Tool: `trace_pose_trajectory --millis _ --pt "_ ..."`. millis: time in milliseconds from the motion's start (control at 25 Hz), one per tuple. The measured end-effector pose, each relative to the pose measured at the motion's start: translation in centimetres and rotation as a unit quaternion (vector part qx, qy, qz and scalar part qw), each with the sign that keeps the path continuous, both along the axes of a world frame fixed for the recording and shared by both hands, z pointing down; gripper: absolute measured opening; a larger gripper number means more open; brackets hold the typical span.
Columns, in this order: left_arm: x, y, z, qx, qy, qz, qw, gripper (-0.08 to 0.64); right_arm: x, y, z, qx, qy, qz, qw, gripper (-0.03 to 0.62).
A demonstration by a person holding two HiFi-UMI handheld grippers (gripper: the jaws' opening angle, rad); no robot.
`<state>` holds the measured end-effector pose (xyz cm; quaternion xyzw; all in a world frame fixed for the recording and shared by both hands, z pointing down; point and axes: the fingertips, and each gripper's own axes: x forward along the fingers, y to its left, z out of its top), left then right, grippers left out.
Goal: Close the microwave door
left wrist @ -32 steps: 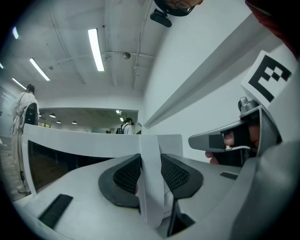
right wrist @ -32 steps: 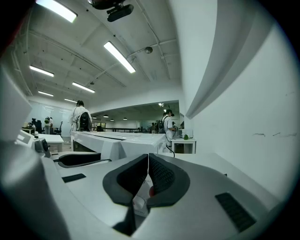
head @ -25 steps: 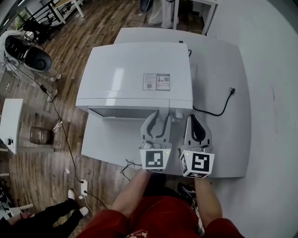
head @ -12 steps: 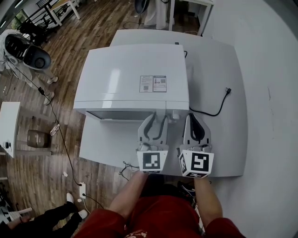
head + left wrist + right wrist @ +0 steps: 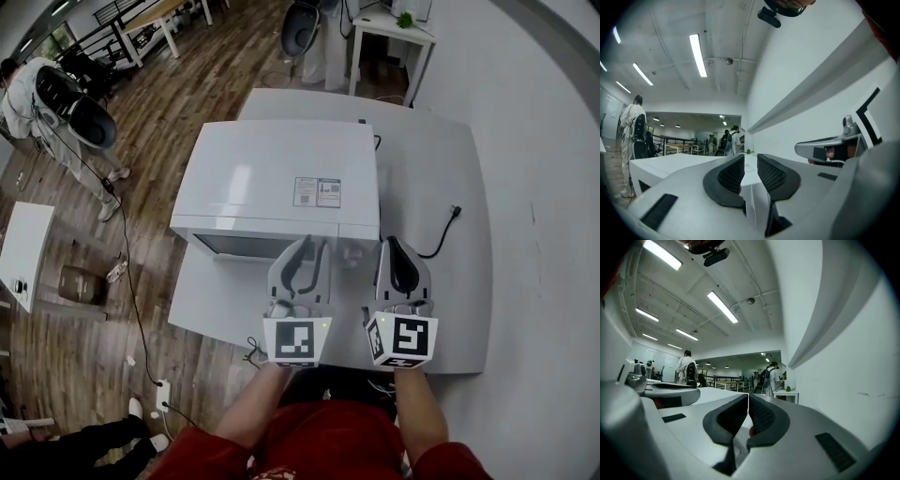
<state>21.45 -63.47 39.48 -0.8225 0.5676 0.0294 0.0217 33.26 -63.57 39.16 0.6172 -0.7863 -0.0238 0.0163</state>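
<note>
In the head view the white microwave (image 5: 281, 183) stands on the white table (image 5: 441, 309), its grey door front (image 5: 248, 246) lying flush with the body. My left gripper (image 5: 309, 246) hovers over the microwave's front right corner; its jaws are closing with nothing between them, and a narrow gap still shows in the left gripper view (image 5: 750, 161). My right gripper (image 5: 395, 246) is just right of the microwave, above the table, with its fingers together and holding nothing. The right gripper view (image 5: 748, 401) looks level over the microwave's top (image 5: 715, 391).
A black power cord with its plug (image 5: 448, 217) lies on the table right of the microwave. The white wall (image 5: 553, 187) bounds the right side. People (image 5: 56, 94) stand far left on the wooden floor, with cables and a power strip (image 5: 161, 394) below the table edge.
Both grippers have risen and now sit higher against the microwave's front edge. The left gripper's jaws have narrowed. The microwave has not moved.
</note>
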Motion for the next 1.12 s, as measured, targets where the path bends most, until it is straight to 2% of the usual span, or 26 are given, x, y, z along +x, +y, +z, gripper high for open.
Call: trace_pose_trajectory --millis 80,240,480,760,1120 --pt "-0.1 -0.2 -1.7 0.001 -0.003 -0.002 1.0 0.088 0.1 -0.1 -1.6 0.007 -0.004 -0.01 1.0 0.028" --pt "-0.3 -0.9 -4.4 -0.004 0.024 -0.009 0.9997 0.052 0.4 -0.7 -4.9 0.026 -0.018 -0.03 0.999 0.029" --pt "1.7 -1.5 -7.3 0.012 -0.01 -0.005 0.9999 0.026 1.5 -0.9 -8.4 0.052 -0.022 -0.046 0.997 0.028" --pt "3.5 -1.4 -8.5 0.017 -0.018 -0.01 0.9996 0.026 2.8 -0.9 -9.3 0.058 -0.021 -0.049 0.997 0.028" --pt "3.7 -1.4 -8.5 0.012 -0.022 -0.027 0.9993 0.026 3.1 -1.0 -9.4 0.056 -0.013 -0.06 0.997 0.028"
